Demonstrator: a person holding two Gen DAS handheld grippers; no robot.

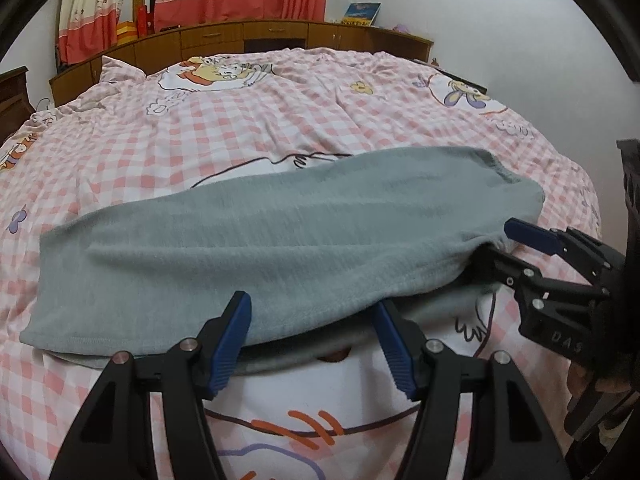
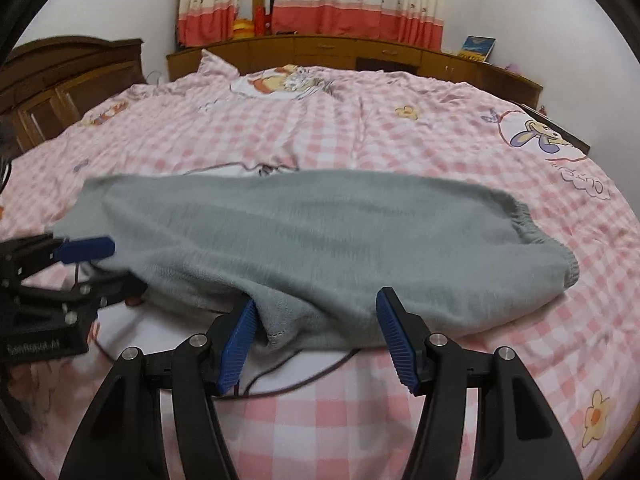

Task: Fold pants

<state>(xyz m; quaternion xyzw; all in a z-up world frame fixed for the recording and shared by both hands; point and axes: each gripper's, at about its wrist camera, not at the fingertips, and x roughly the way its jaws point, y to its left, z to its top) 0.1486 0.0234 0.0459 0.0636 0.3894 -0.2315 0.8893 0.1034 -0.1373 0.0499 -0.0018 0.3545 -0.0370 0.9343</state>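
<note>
Grey fleece pants (image 1: 280, 232) lie folded lengthwise across the bed, with the elastic waistband (image 2: 532, 220) at their right end. My left gripper (image 1: 312, 316) is open at the pants' near edge. The top layer of cloth lies between its blue pads, and the right pad is tucked under that layer. My right gripper (image 2: 316, 308) is open too, straddling the near edge of the pants (image 2: 320, 232) closer to the waist. Seen from the side, each gripper (image 1: 494, 246) (image 2: 124, 266) has one finger above the cloth and one below it.
A pink checked bedcover (image 1: 248, 120) with cartoon prints covers the bed. Low wooden cabinets (image 2: 328, 50) run along the far wall under red and cream curtains. A wooden headboard (image 2: 60, 76) stands at the left. A book (image 1: 362, 14) leans on the cabinet.
</note>
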